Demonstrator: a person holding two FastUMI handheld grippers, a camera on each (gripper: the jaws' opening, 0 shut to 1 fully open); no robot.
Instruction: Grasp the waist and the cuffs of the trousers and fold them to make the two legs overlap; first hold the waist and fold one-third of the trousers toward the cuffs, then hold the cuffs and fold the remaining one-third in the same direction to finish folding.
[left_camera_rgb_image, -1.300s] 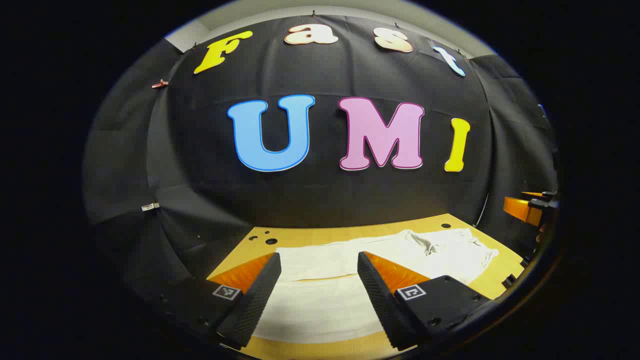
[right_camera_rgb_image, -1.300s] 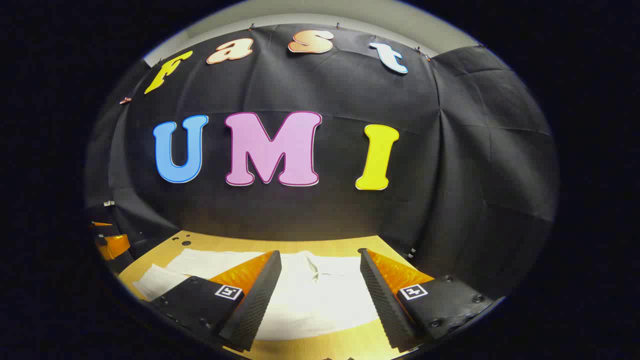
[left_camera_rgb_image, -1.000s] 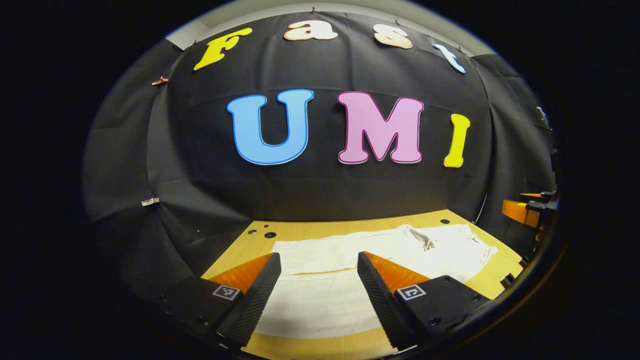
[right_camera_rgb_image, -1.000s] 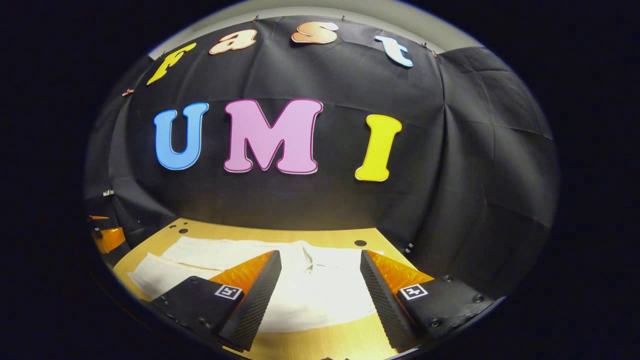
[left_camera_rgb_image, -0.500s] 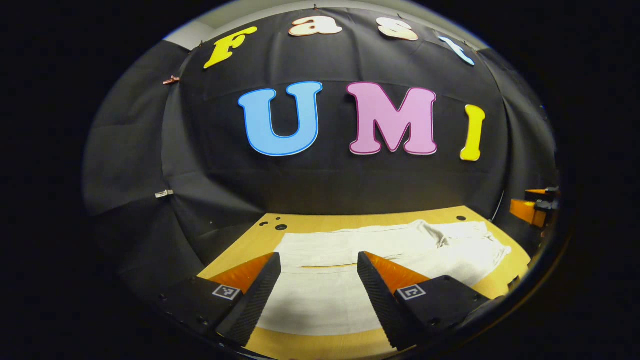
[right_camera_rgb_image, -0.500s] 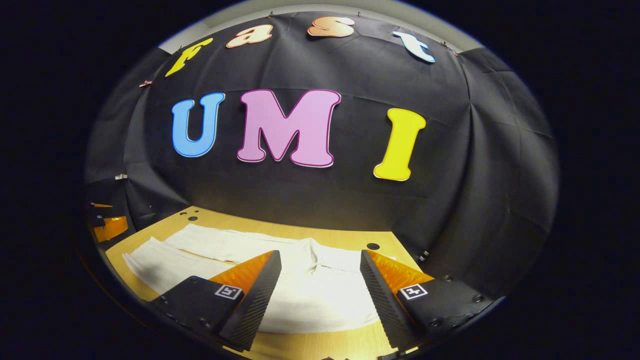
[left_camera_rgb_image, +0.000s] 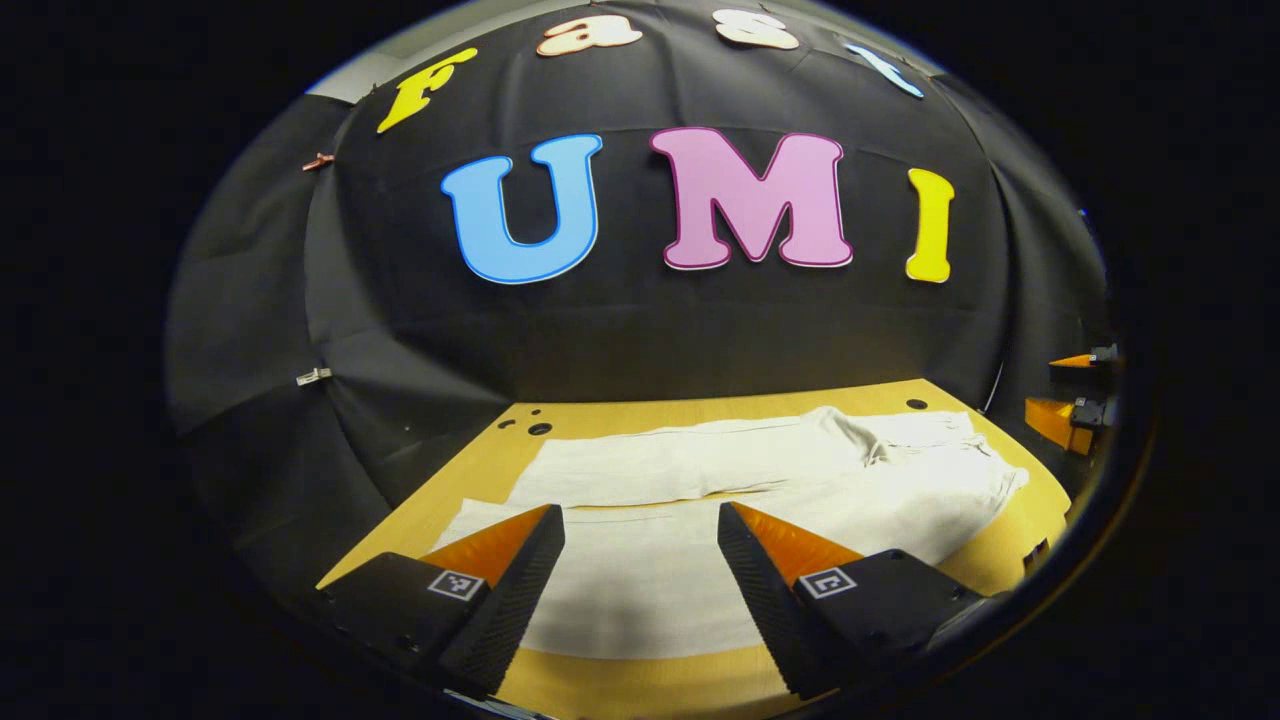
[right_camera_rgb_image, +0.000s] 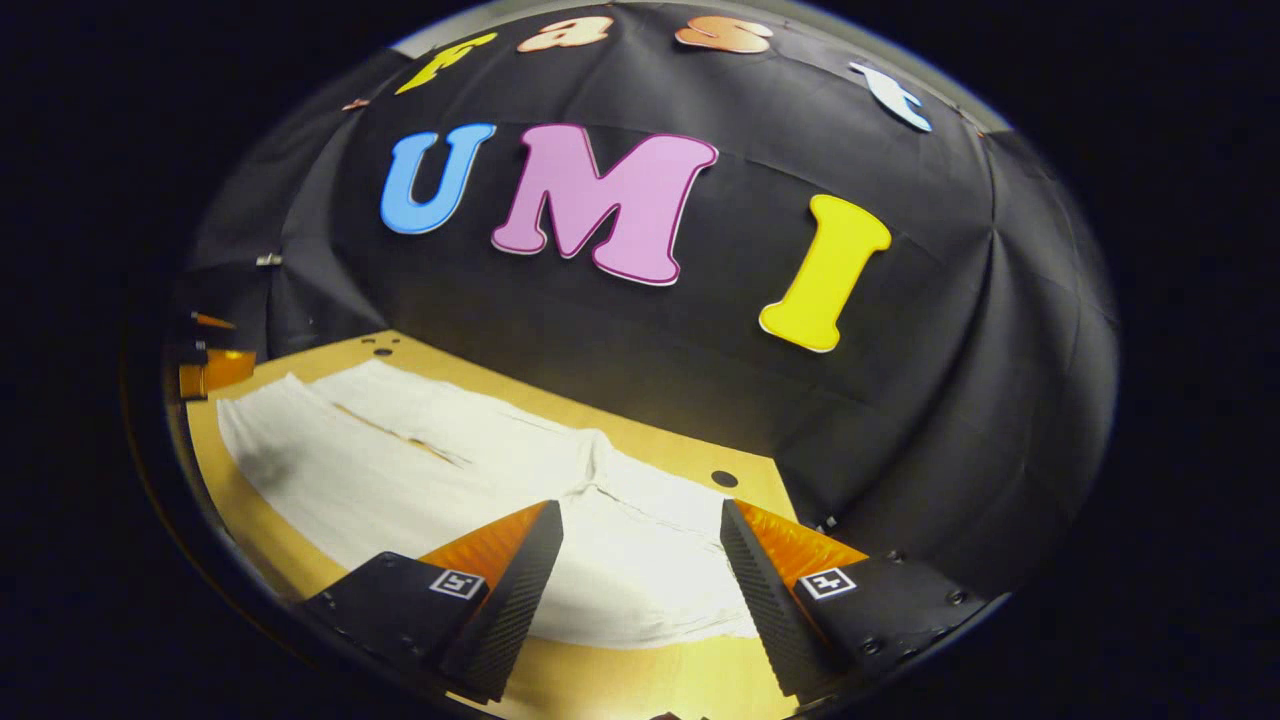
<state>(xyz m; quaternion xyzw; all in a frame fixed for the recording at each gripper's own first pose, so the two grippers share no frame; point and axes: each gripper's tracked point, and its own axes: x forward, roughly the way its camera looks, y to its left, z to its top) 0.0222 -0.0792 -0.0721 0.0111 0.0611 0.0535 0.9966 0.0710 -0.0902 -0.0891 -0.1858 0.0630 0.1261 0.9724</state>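
I am holding my left gripper (left_camera_rgb_image: 640, 545) and right gripper (right_camera_rgb_image: 640, 545) with fingers apart above white trousers (left_camera_rgb_image: 760, 490) lying flat on the wooden table (left_camera_rgb_image: 590, 415); the far cuffs and waist edge are running out of sight.

- A wooden table (left_camera_rgb_image: 620, 417) stands against the black cloth wall (left_camera_rgb_image: 640, 340).
- Small round holes (left_camera_rgb_image: 540, 428) sit near its far left corner.
- Another hole (right_camera_rgb_image: 724, 479) lies at its far right edge.
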